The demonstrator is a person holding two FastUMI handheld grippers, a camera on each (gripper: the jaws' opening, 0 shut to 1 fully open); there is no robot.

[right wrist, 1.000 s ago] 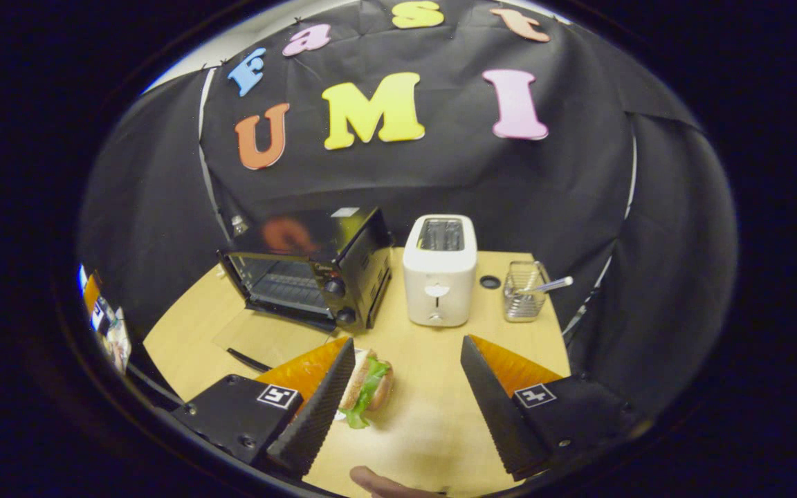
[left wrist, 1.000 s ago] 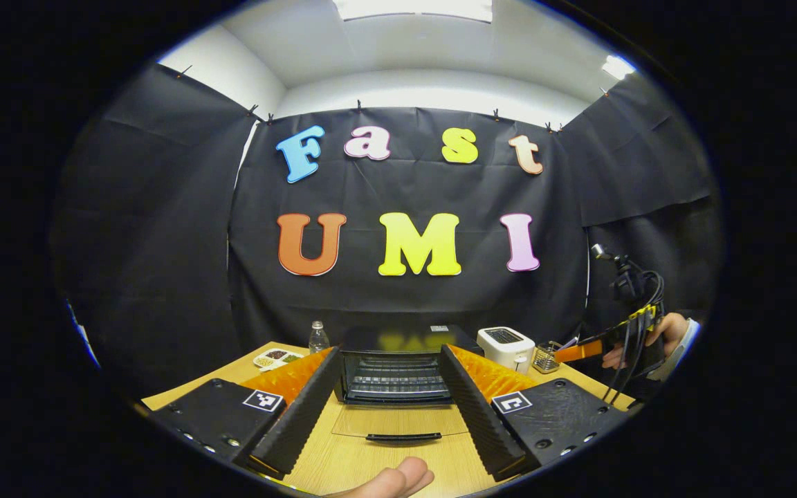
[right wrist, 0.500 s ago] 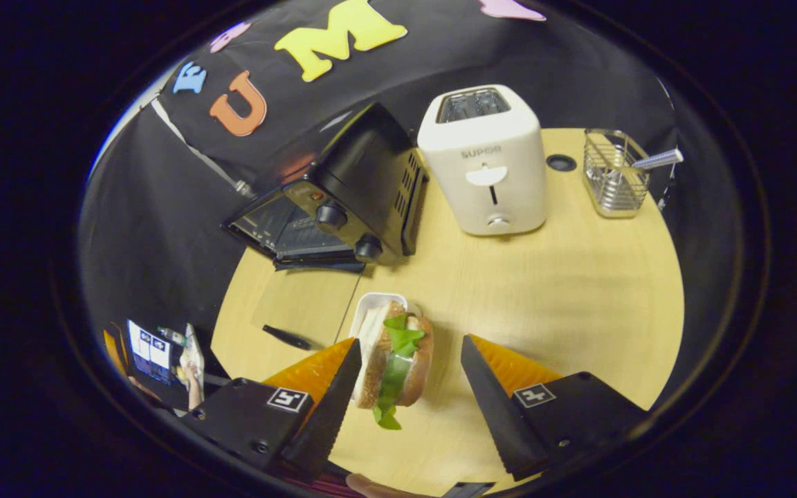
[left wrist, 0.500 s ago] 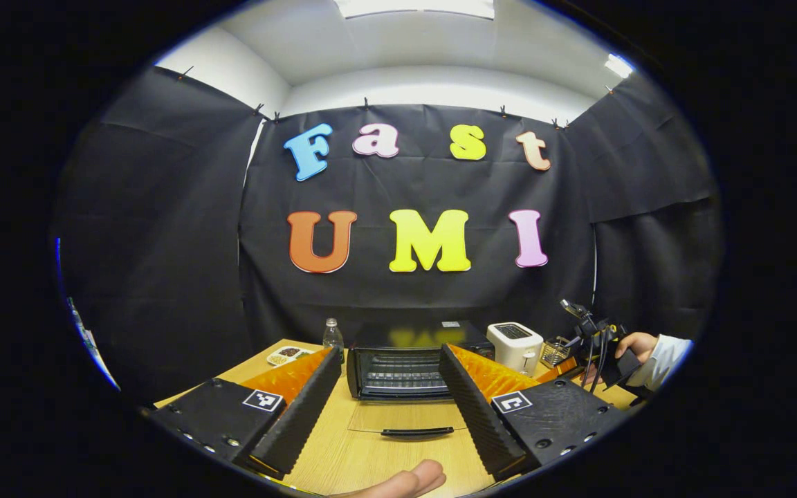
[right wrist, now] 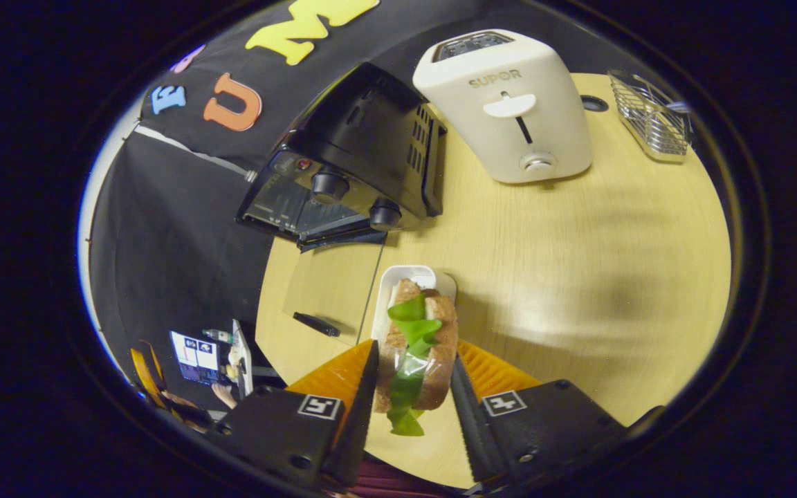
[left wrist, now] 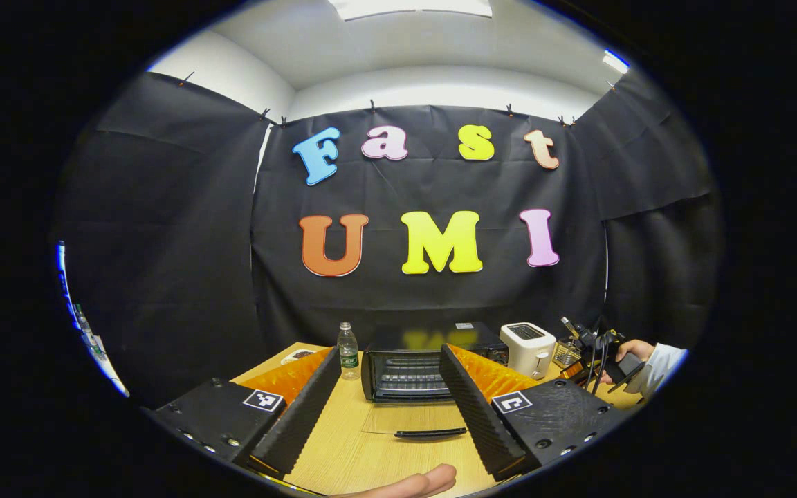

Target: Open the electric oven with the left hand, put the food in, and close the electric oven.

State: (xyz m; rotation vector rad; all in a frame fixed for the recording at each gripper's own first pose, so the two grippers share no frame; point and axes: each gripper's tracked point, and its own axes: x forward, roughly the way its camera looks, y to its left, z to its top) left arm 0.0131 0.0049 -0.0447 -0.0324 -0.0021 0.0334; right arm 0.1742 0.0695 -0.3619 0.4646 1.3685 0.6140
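The black electric oven (left wrist: 405,365) stands at mid-table with its glass door (left wrist: 412,420) folded flat toward me, handle (left wrist: 430,434) at the near edge. My left gripper (left wrist: 389,351) hangs open in front of it, holding nothing. In the right gripper view the oven (right wrist: 353,162) is at upper left with the door (right wrist: 333,283) lying open. A sandwich (right wrist: 416,342) with green lettuce stands on edge over a small white dish (right wrist: 416,277). My right gripper (right wrist: 414,360) is shut on the sandwich, one finger on each bread side. It also shows far right, held by a hand (left wrist: 630,349).
A white toaster (right wrist: 509,104) stands right of the oven, with a wire basket (right wrist: 651,121) beyond it. In the left gripper view a water bottle (left wrist: 348,353) and a small dish (left wrist: 298,355) sit left of the oven. Bare tabletop (right wrist: 613,277) lies right of the sandwich.
My right gripper dropped toward the table, straddled the sandwich and closed its fingers on it. My left gripper drew back a little from the open oven and stayed open.
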